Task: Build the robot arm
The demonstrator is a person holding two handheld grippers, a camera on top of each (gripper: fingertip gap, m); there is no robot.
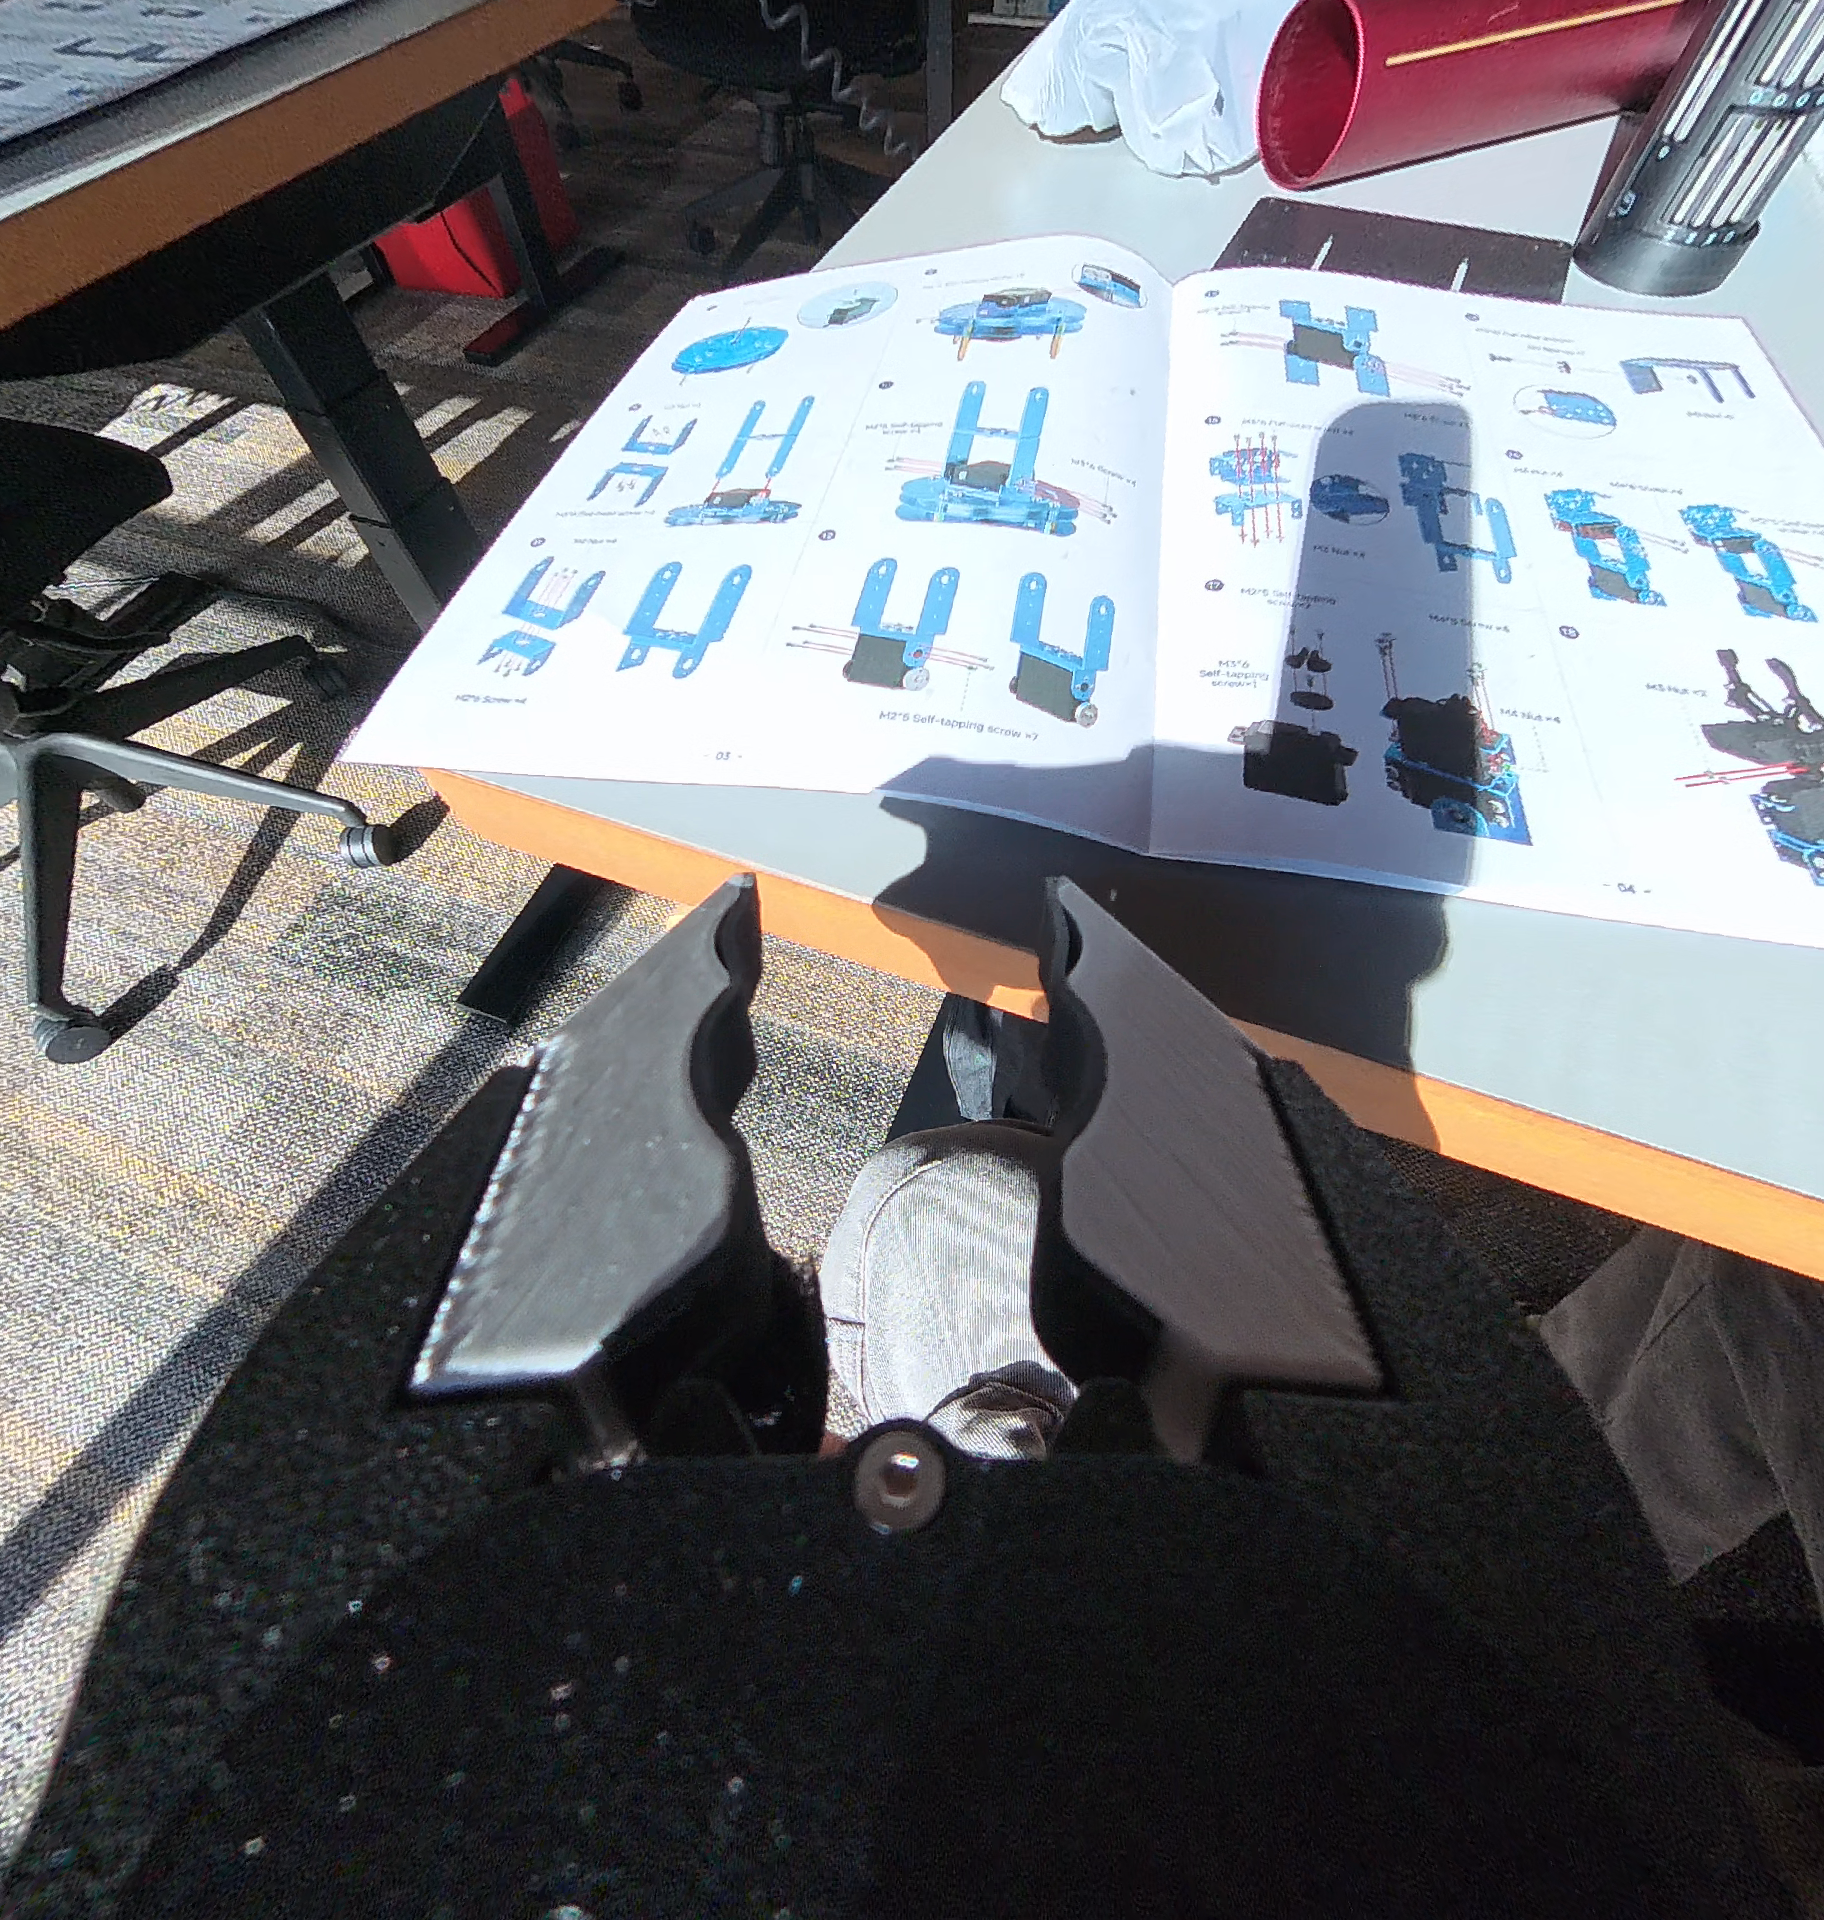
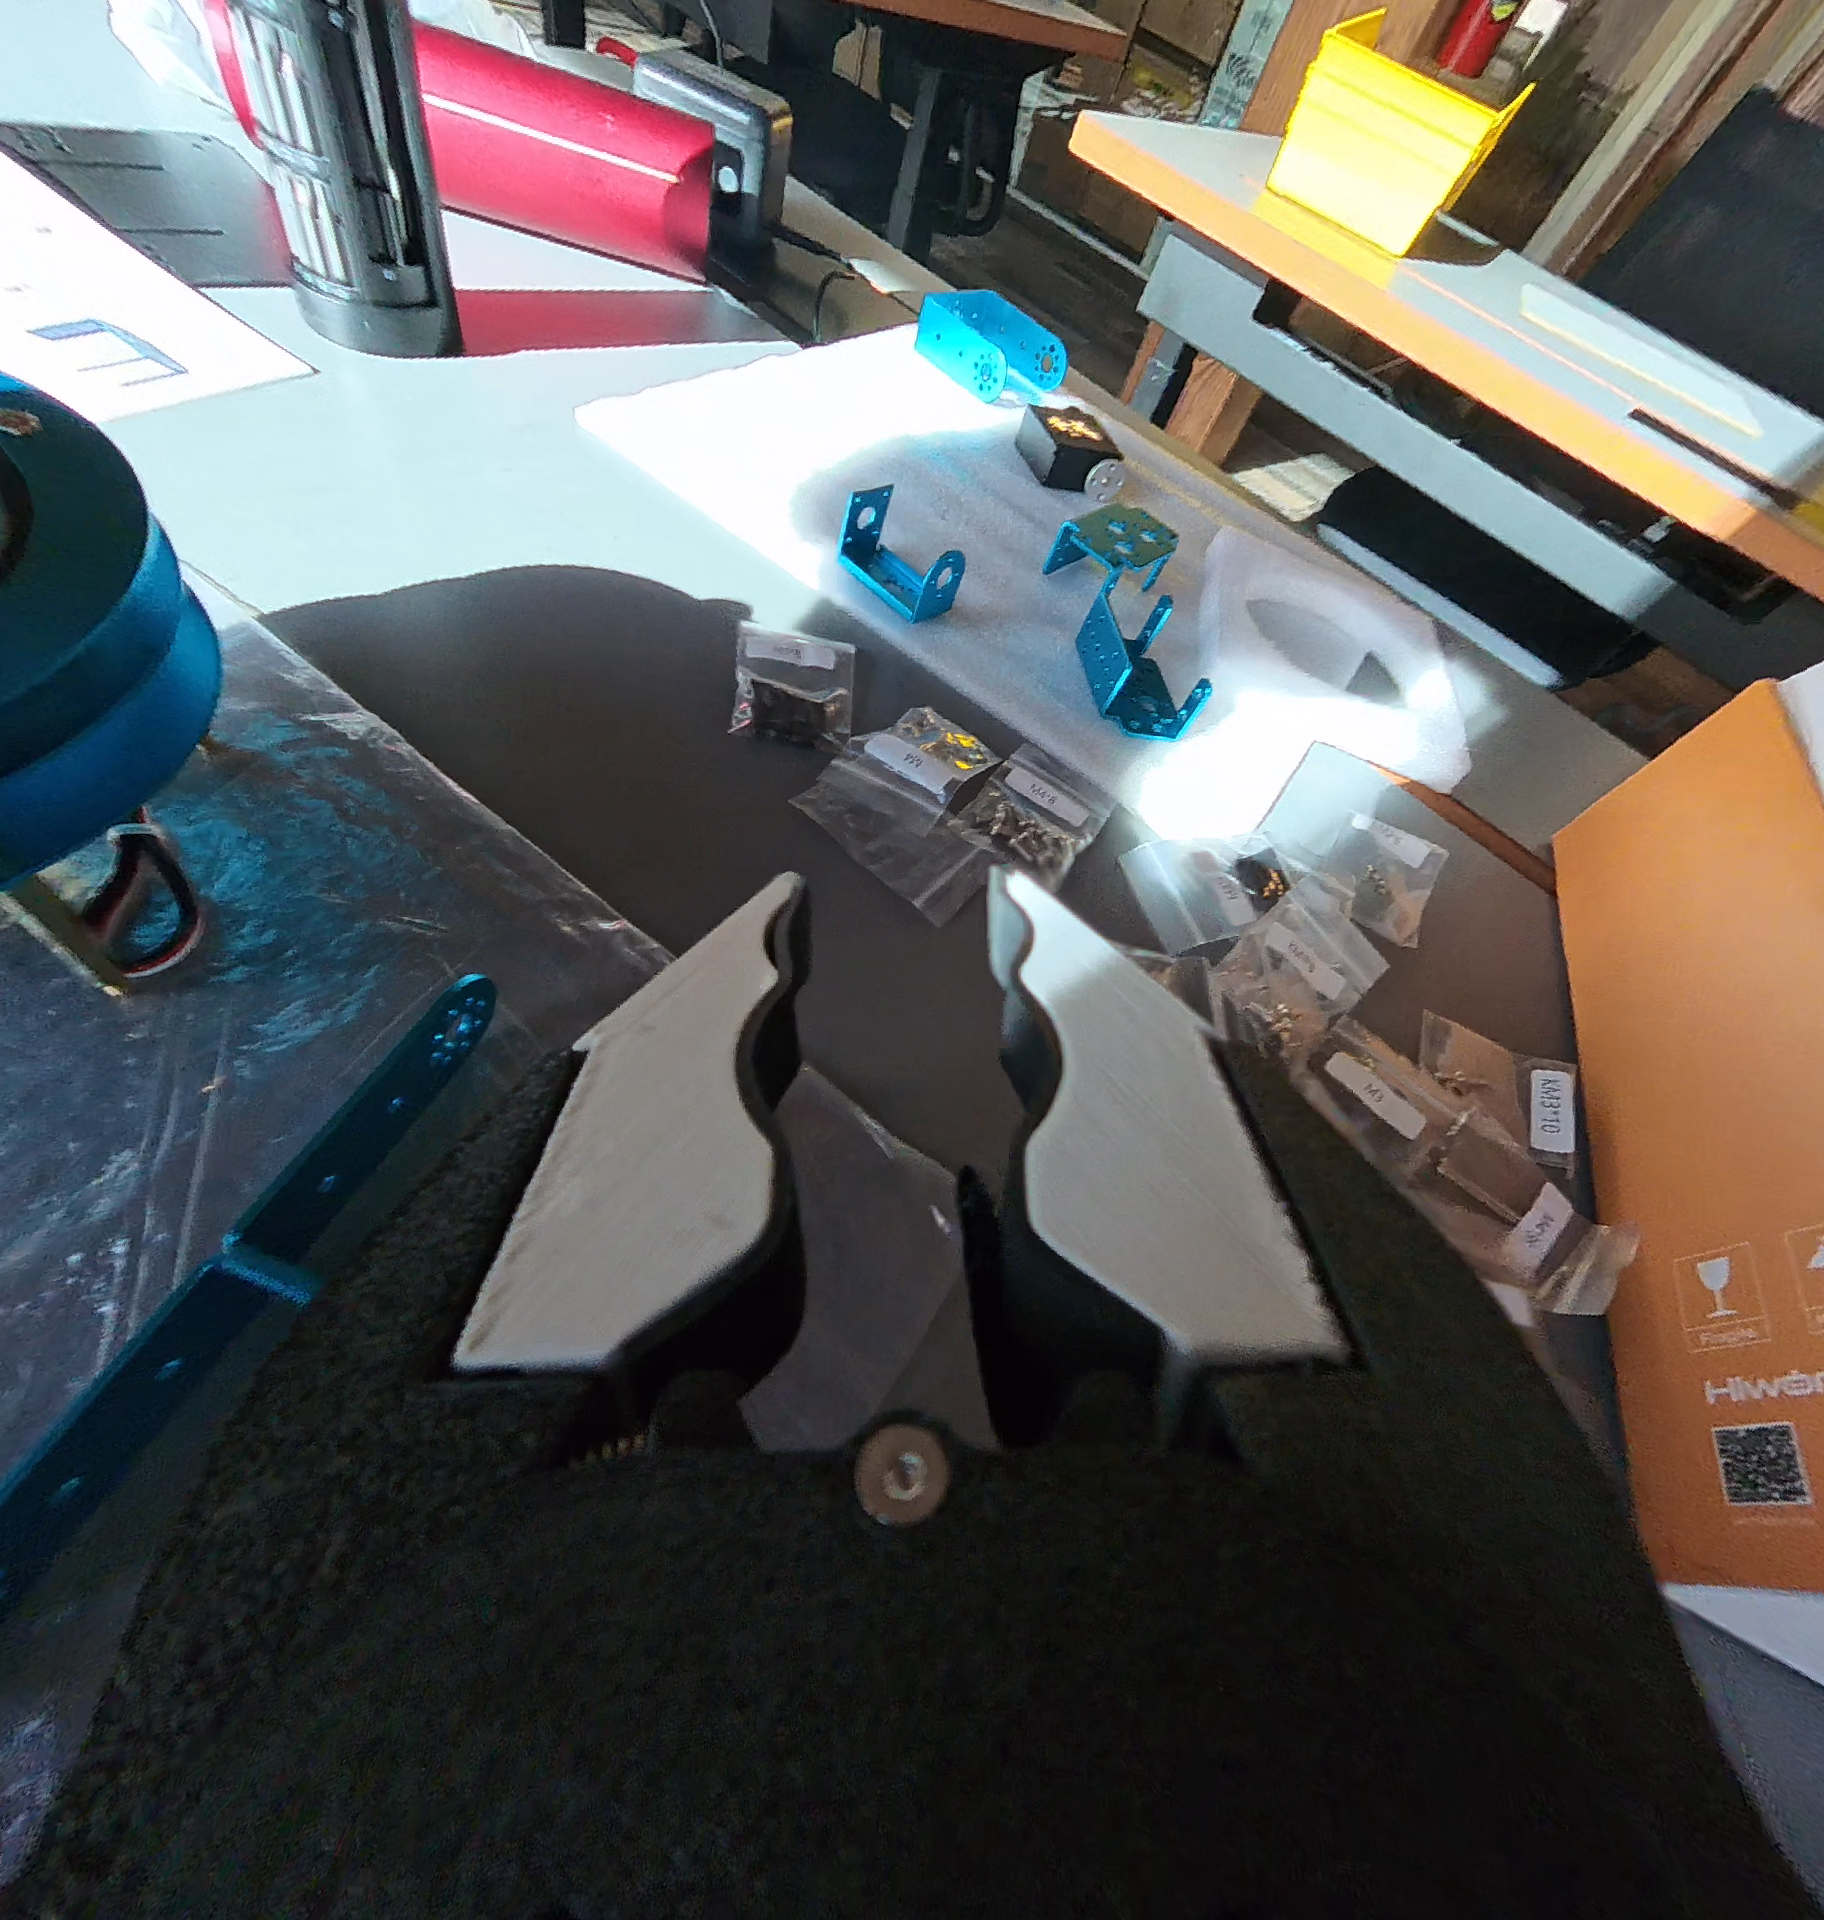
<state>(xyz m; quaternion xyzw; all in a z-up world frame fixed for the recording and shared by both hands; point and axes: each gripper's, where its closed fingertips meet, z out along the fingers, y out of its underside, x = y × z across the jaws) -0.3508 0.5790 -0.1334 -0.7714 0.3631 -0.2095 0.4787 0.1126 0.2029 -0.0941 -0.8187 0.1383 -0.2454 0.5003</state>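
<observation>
Black plastic fingers of the left hand-held gripper point(image 1: 903, 894) stand apart with nothing between them, hanging off the near edge of the table point(image 1: 1614, 1039), its tips just short of that orange edge. An open booklet point(image 1: 991, 520) of assembly drawings lies at its twelve o'clock, spine running away from the gripper toward one o'clock, the pages flat on the table. Beyond it, at one to two o'clock, are a red tube point(image 1: 1459, 83) lying on its side and a dark upright cylinder point(image 1: 1708, 156). Below the fingers a shoe point(image 1: 929, 1278) shows on the carpet.

The right hand-held gripper point(image 2: 897, 894) is likewise released and grasps nothing; it hovers over the shadowed table, and whether it touches the surface cannot be told. Small clear bags of screws point(image 2: 929, 790) lie nearest, just past its tips at twelve to one o'clock, with more bags trailing off toward three o'clock beside an orange box point(image 2: 1718, 1143). Blue metal brackets point(image 2: 897, 571) sit farther off at twelve o'clock on white foam point(image 2: 742, 436). A long blue bar point(image 2: 368, 1132) lies at nine o'clock, pointing toward one o'clock, and a round blue base point(image 2: 66, 665) at ten o'clock. This gripper is the nearer one to the parts.
</observation>
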